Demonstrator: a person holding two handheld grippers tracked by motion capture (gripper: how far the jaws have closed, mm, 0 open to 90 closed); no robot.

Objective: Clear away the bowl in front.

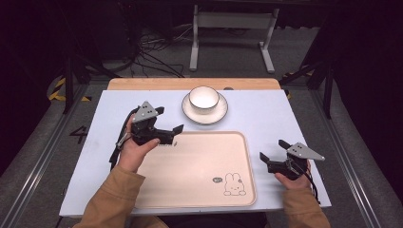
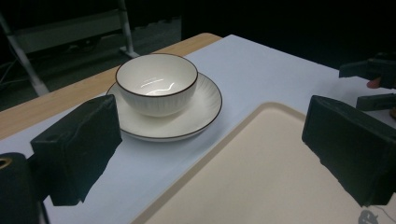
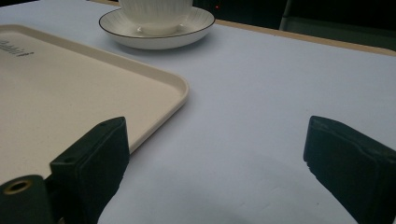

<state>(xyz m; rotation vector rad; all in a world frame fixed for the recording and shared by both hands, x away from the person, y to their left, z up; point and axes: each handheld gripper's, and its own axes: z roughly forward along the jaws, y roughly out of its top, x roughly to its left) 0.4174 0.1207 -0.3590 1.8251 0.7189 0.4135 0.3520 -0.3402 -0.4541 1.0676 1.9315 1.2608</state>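
A person sits at a pale blue tabletop [image 1: 266, 114] and holds a black two-jaw tool in each hand. The left hand-held gripper [image 1: 167, 122] hovers over the far left corner of a cream tray [image 1: 199, 190], its jaws spread wide and grasping nothing, aimed toward a white bowl [image 1: 204, 97] with a thin dark rim. The bowl stands upright on a matching white saucer [image 1: 205, 116], which rests on the tabletop just beyond the tray's far edge, near the gripper but apart from it. In the left gripper view, the bowl [image 2: 156, 84] and saucer [image 2: 187, 116] lie ahead between the two open jaws, with nothing inside the bowl. The right hand-held gripper [image 1: 272, 153] is released as well, jaws wide apart, held just off the tray's right edge and well apart from the bowl. A small rabbit drawing [image 1: 233, 184] is printed near the tray's near right corner. Both forearms wear tan sleeves [image 1: 111, 199]. Beyond the tabletop are a dark floor, cables and a white metal frame [image 1: 233, 33].
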